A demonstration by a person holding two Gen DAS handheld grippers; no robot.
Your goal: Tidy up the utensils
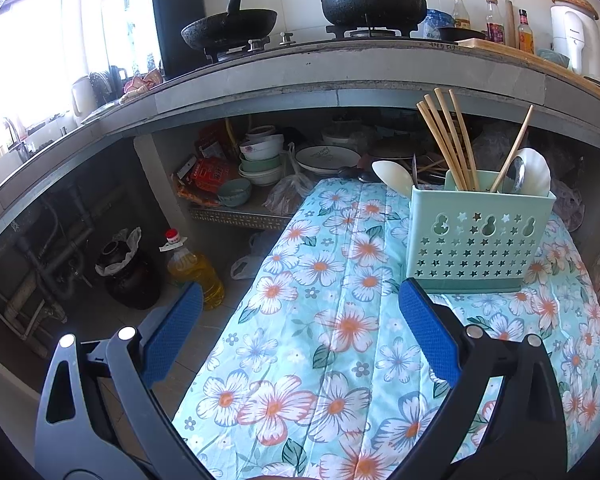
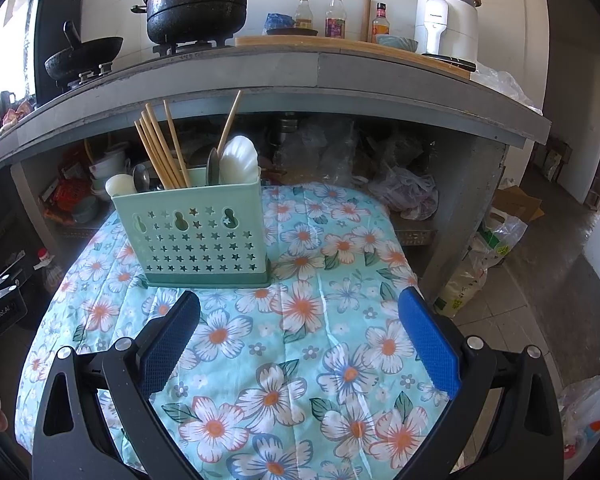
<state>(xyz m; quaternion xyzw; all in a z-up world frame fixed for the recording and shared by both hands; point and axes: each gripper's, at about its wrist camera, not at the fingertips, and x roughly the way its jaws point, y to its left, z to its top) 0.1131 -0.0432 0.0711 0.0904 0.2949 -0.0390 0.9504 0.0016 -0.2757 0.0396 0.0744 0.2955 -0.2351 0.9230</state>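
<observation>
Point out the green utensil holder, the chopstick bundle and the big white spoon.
green utensil holder (image 2: 196,236): right wrist view, front wall.
chopstick bundle (image 2: 158,148): right wrist view, mid shafts.
big white spoon (image 2: 240,160): right wrist view, bowl.

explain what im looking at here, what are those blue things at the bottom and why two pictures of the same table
Each picture comes from a camera mounted on a hand-held gripper, one per hand, looking forward along its two blue-padded fingers. The left gripper and right gripper are both open and hold nothing. On the floral cloth stands a green utensil holder with wooden chopsticks and a white spoon in it. Behind is a kitchen counter with a black pot.
</observation>
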